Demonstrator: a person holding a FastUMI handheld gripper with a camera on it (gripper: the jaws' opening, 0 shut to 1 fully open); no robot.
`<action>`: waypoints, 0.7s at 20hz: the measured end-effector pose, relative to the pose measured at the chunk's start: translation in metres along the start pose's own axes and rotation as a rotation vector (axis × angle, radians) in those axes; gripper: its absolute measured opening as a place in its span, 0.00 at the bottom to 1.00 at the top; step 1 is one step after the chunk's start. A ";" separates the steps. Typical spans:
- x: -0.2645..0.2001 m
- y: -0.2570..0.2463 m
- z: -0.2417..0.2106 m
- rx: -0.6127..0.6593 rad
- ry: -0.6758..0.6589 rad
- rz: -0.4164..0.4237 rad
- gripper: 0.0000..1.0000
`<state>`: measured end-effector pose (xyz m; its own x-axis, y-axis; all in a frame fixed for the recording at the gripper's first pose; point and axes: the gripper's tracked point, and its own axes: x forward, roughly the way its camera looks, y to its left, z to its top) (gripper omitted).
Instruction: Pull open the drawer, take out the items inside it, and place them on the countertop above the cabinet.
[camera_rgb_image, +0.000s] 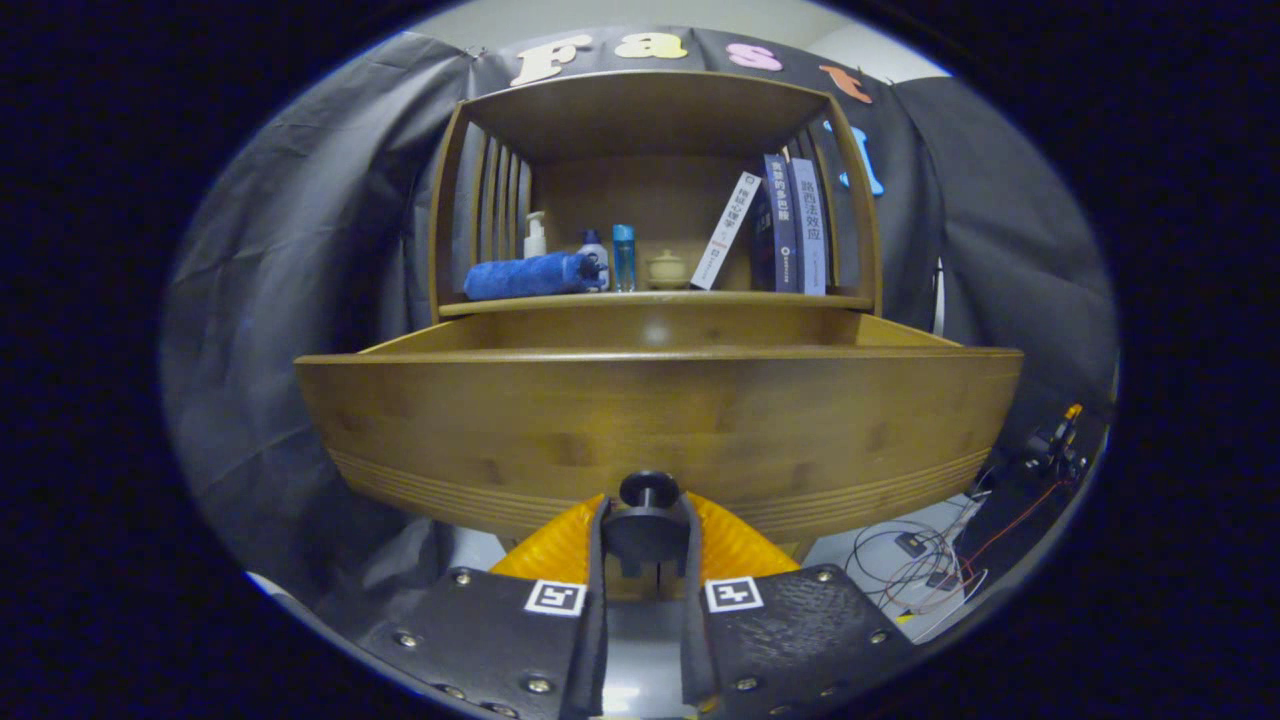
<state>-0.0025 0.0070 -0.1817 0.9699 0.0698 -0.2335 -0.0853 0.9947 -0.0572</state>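
Rightmost book spine (811, 225): 路西法效应; other spines Chinese, unclear.

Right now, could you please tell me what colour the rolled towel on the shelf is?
Blue, in the gripper view: rolled towel.

A wooden cabinet (655, 200) is seen beyond the fingers, its open shelf roofed by a top board and closed at both sides by slatted walls. On the tabletop (650, 301) above the drawer, a rolled blue towel (528, 276) is laid at the left. Behind it a pale pump bottle (536, 236) is stood, and beside the towel's end a small white bottle (596, 258) and a blue bottle (624, 257). A small lidded cup (666, 269) is set near the middle. At the right, a white book (726, 231) is leaned against two upright dark books (795, 225).
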 end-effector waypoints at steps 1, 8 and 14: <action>-0.006 0.001 -0.004 0.004 0.022 0.024 0.29; -0.017 0.010 0.012 0.000 0.046 0.092 0.55; -0.025 -0.027 0.058 0.054 0.018 -0.029 1.00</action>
<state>-0.0115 -0.0174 -0.1184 0.9675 0.0397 -0.2497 -0.0441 0.9989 -0.0124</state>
